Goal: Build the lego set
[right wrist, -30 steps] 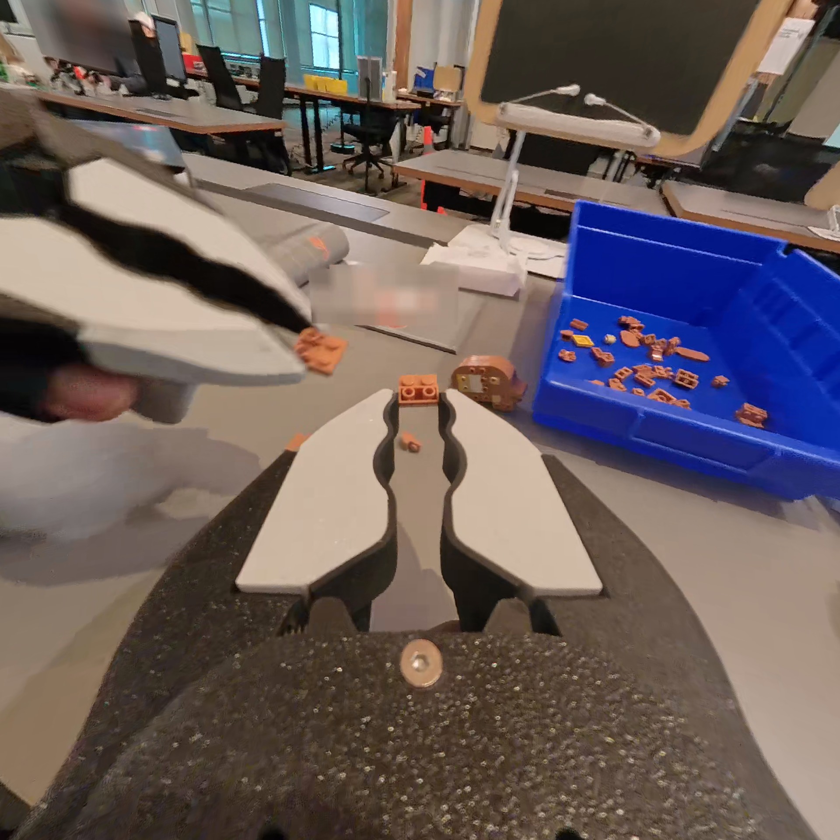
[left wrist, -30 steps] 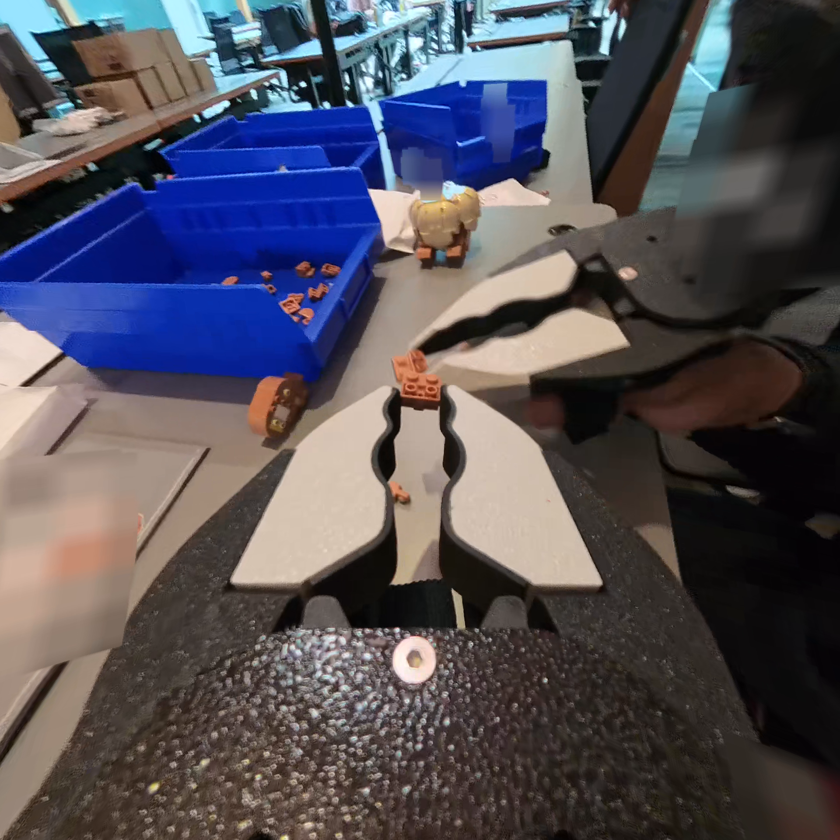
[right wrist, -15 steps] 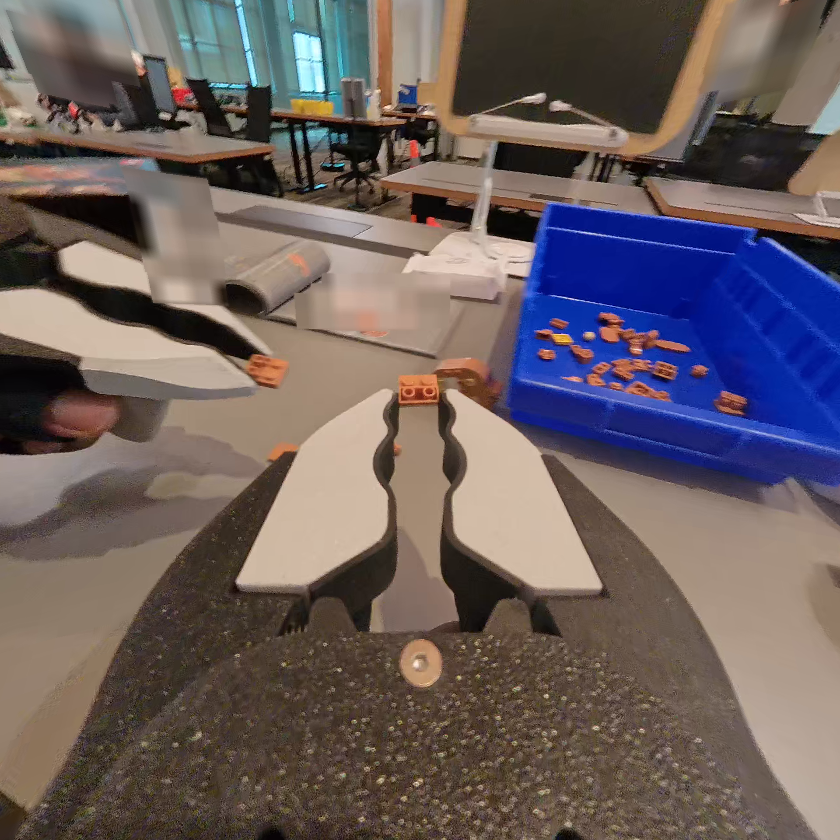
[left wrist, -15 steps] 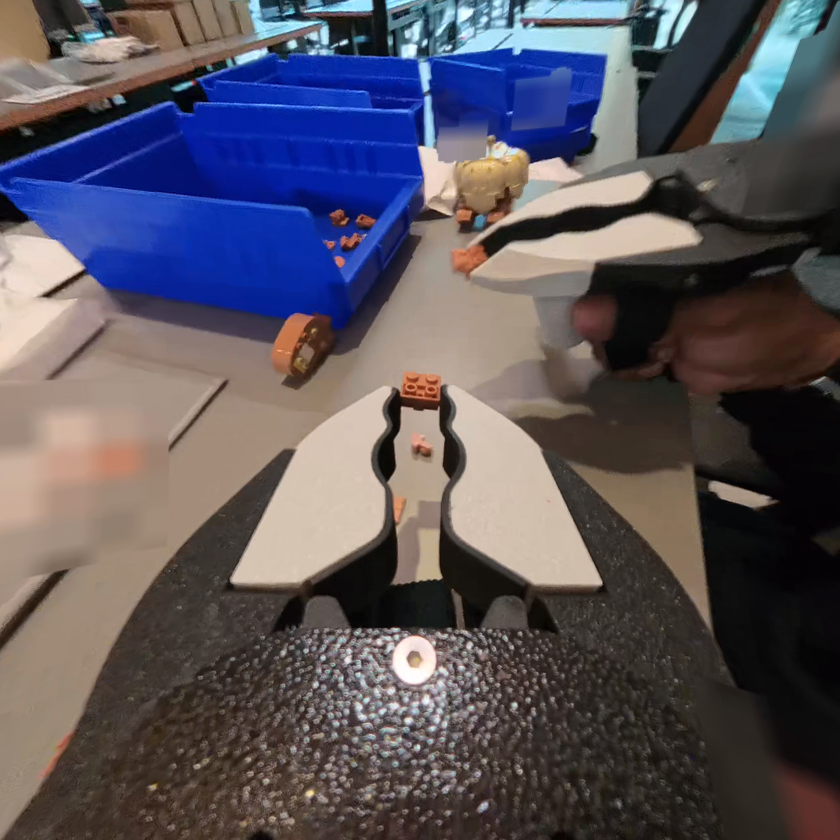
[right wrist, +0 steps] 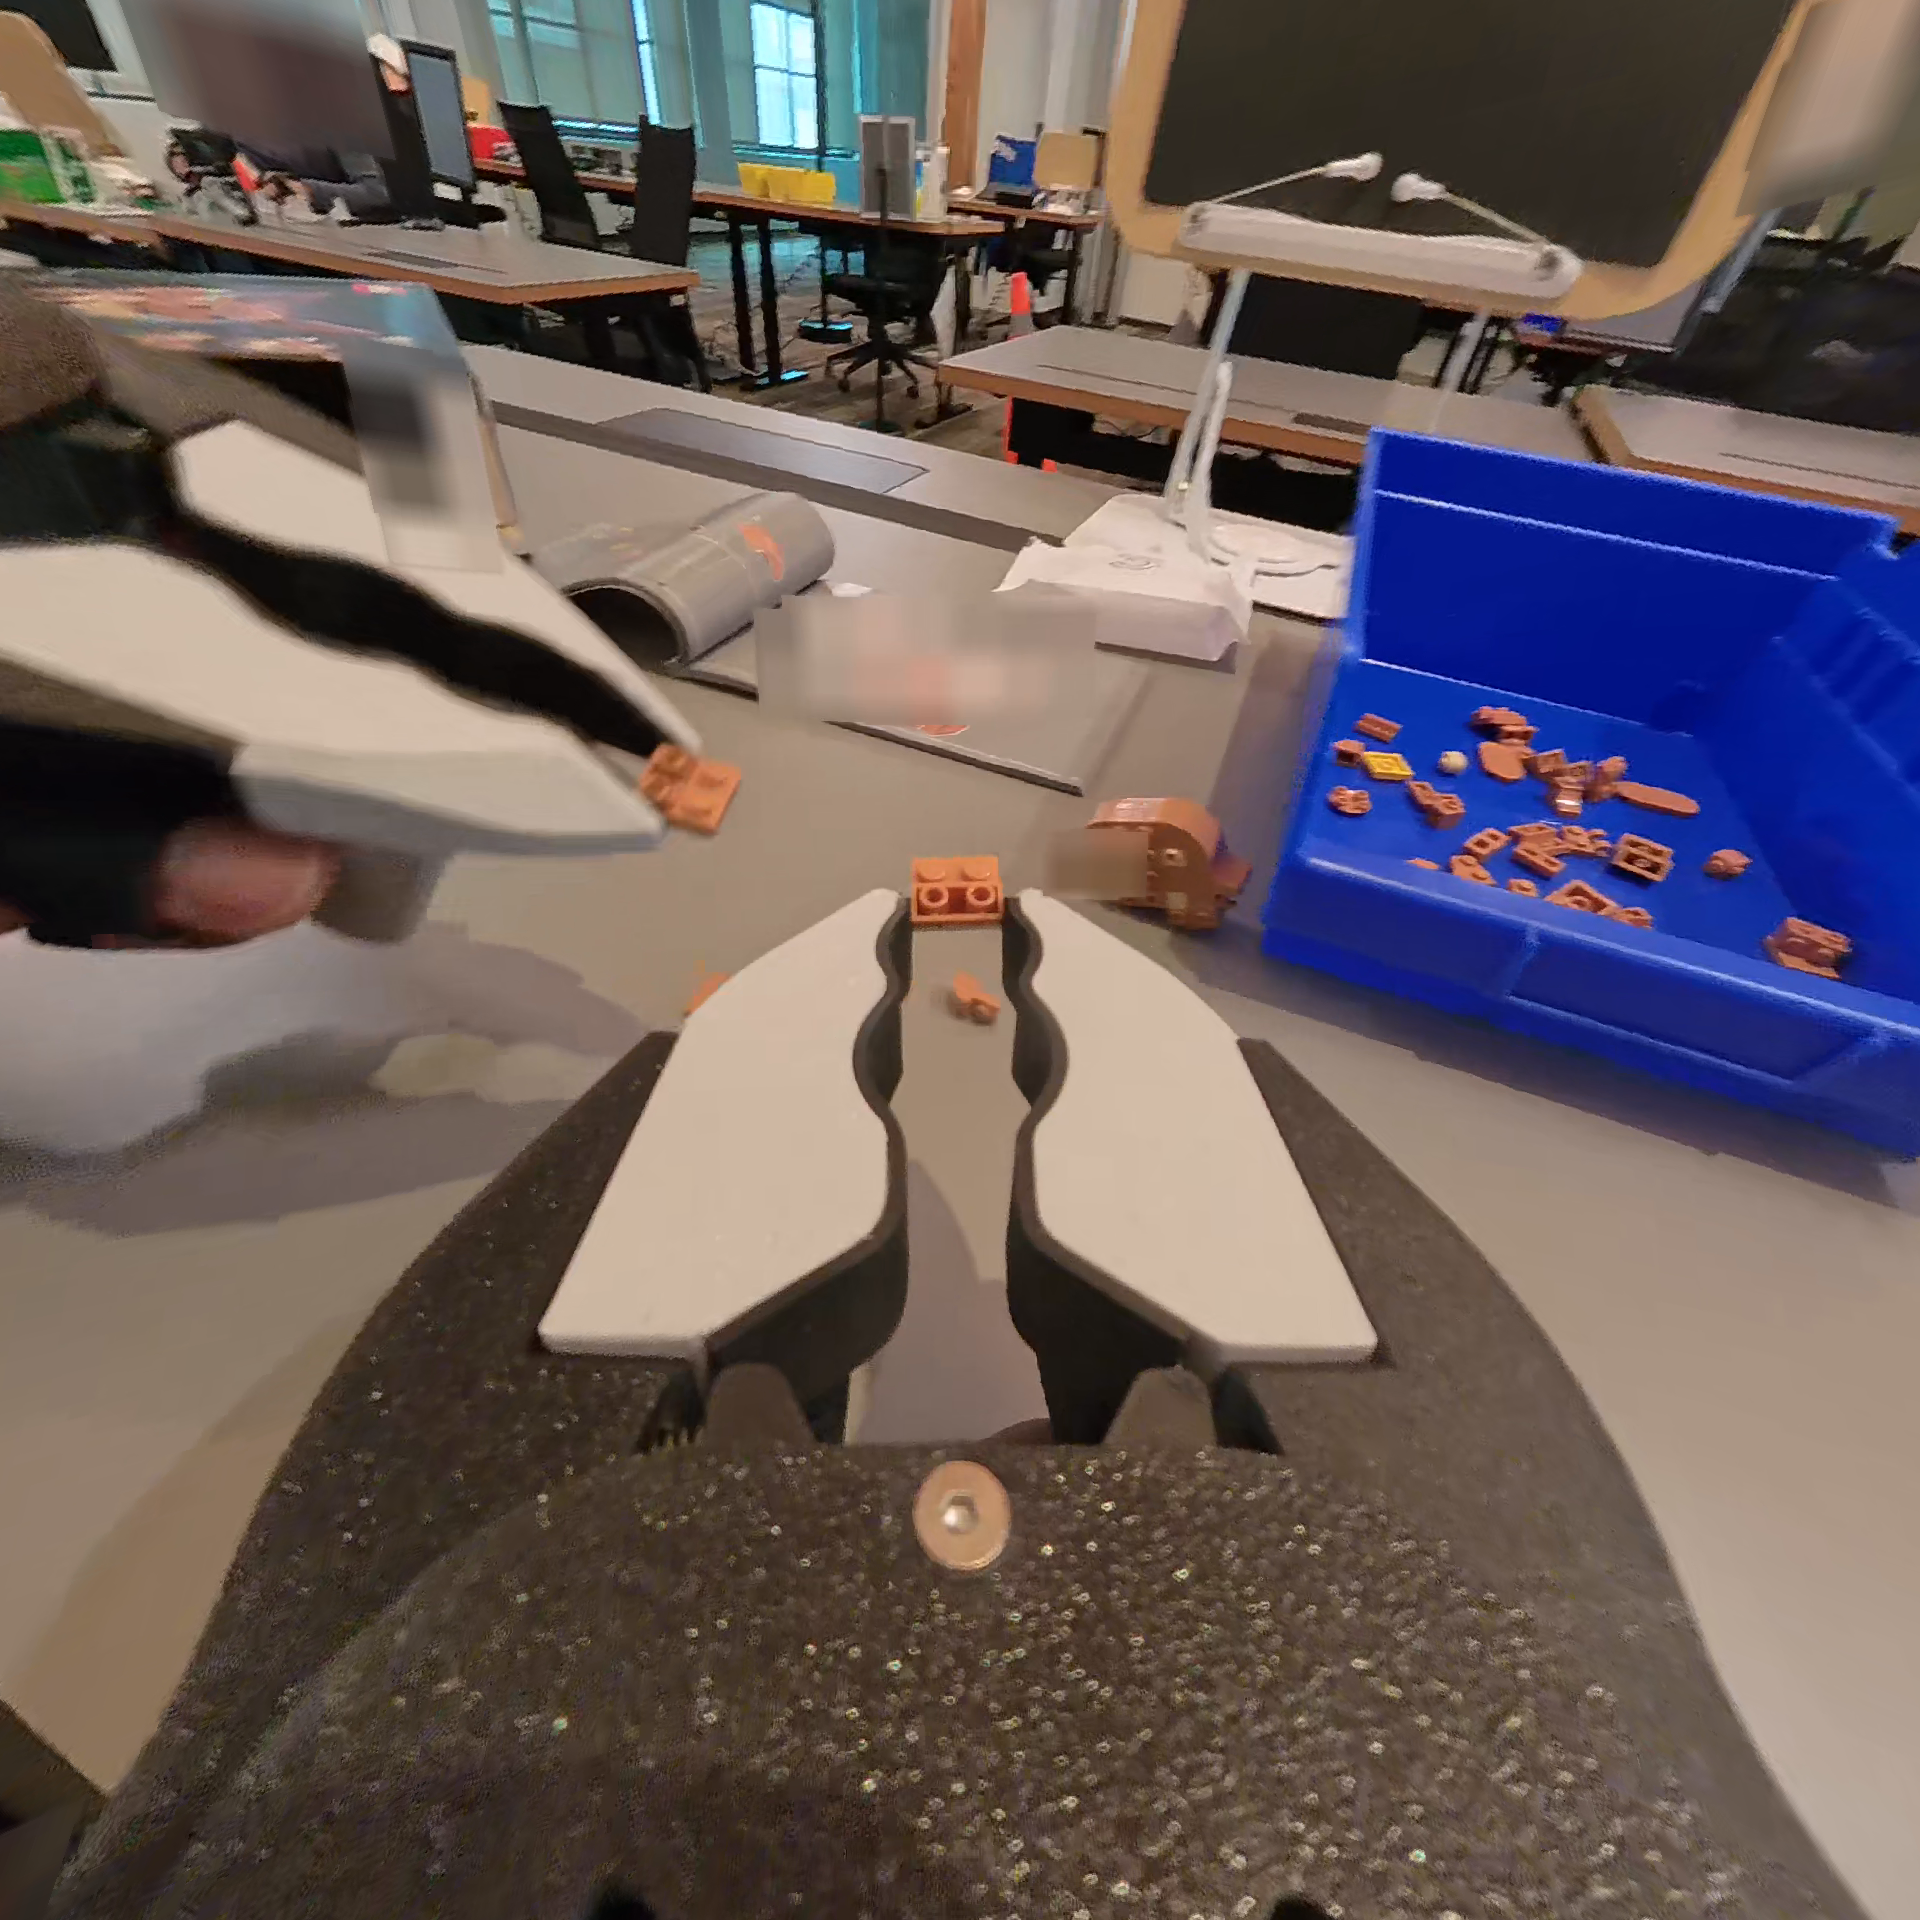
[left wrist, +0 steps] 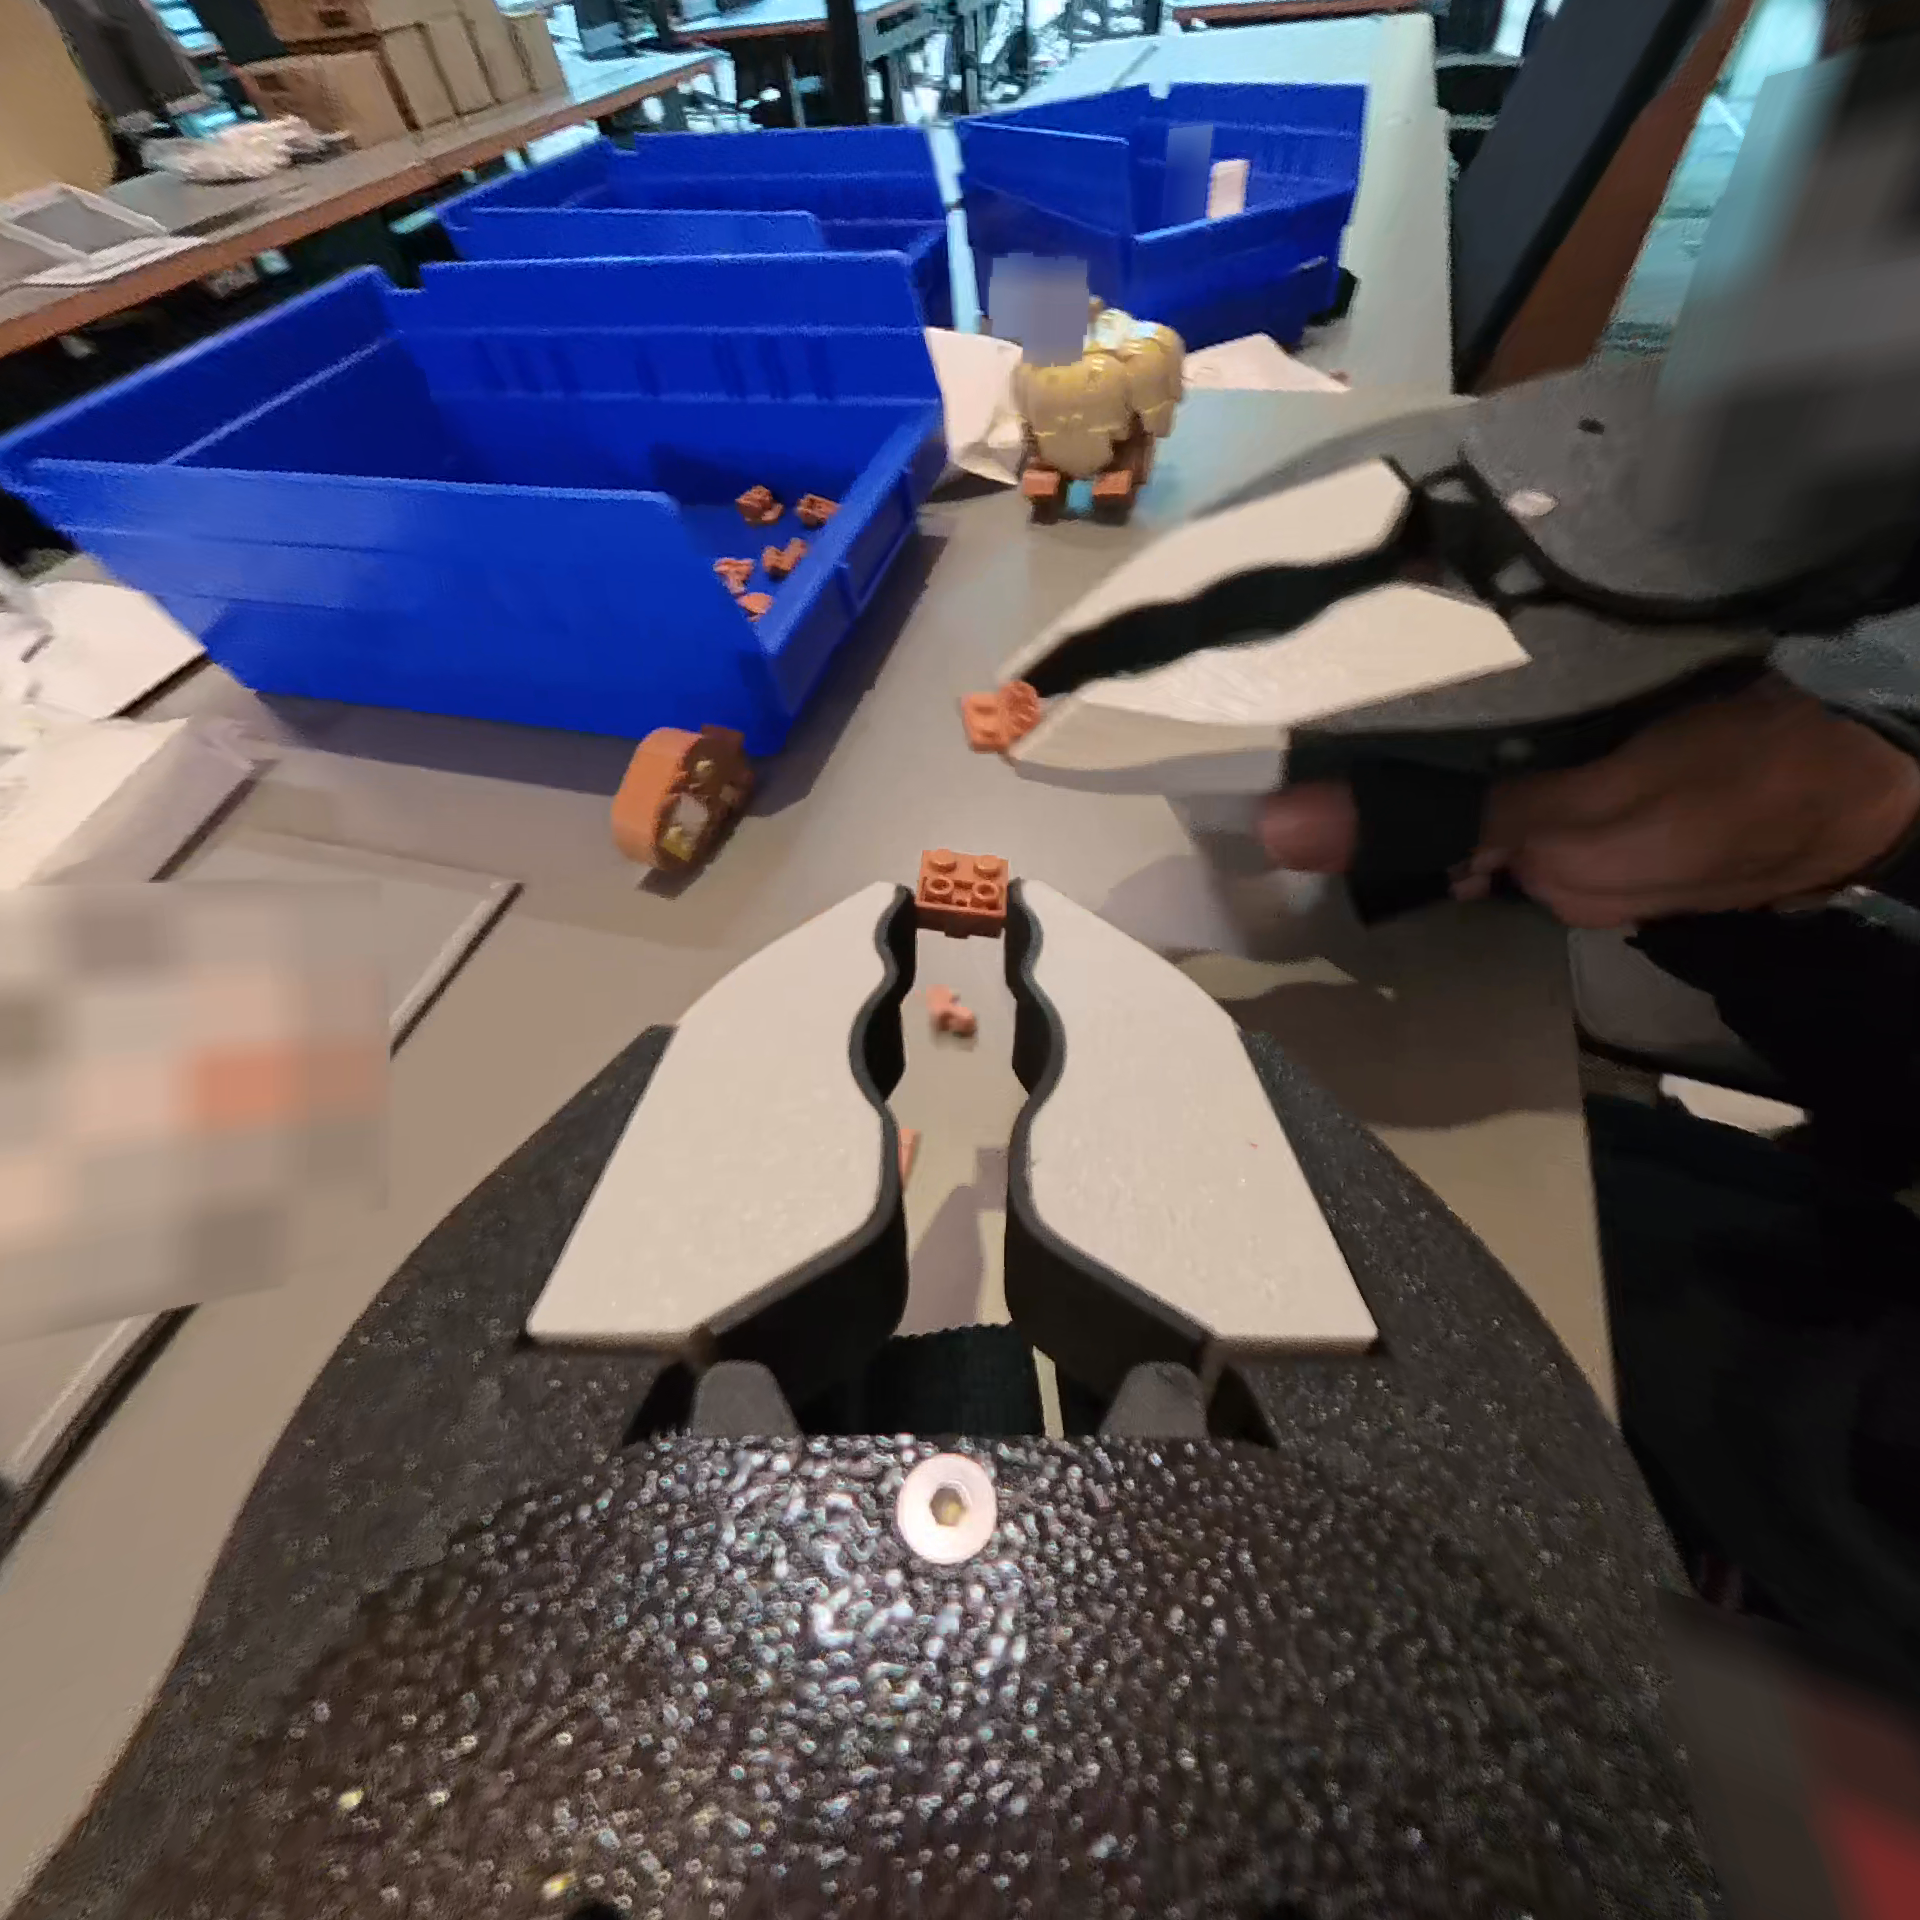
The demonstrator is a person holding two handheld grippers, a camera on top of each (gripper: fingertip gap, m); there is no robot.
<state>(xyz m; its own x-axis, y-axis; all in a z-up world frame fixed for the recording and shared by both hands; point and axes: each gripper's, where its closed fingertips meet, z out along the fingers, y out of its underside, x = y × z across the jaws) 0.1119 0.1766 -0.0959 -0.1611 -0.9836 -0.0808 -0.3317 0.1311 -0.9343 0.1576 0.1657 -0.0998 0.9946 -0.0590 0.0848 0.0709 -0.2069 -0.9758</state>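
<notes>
Presently the left gripper (left wrist: 962, 896) holds an orange brick (left wrist: 962, 891) at its tips, both fingers (left wrist: 831, 997) pressed against the brick's sides, studs facing up and toward the camera. The right wrist view shows that same gripper (right wrist: 665, 790) from the side with the brick (right wrist: 691, 788) projecting from its tips. The right gripper (right wrist: 956, 902) likewise clamps a second orange brick (right wrist: 956, 885) between narrow-set fingers (right wrist: 1101, 997), pads against both ends. In the left wrist view it (left wrist: 1023, 717) enters from the right, in a person's hand (left wrist: 1662, 821), with its brick (left wrist: 997, 717) at the tips. The two grippers stand near each other above the grey bench (left wrist: 852, 665), tips apart, not touching.

Below the grippers a small orange piece (left wrist: 951, 1010) lies loose on the bench; it shows in the right wrist view as well (right wrist: 975, 1000). Another orange scrap (right wrist: 704, 989) lies just left of the right gripper's fingers.

A blue bin (right wrist: 1558, 935) stands on the bench beyond the grippers, with many orange pieces (right wrist: 1538, 821) scattered on its floor. A rounded brown assembly (right wrist: 1174, 857) rests on the bench just beside the bin's near corner. More blue bins (left wrist: 1164, 208) stand toward the far edge, and a tan and brown figure (left wrist: 1096, 416) stands in front of them. A curled booklet (right wrist: 707, 571) and white papers (right wrist: 1132, 592) lie farther back.
</notes>
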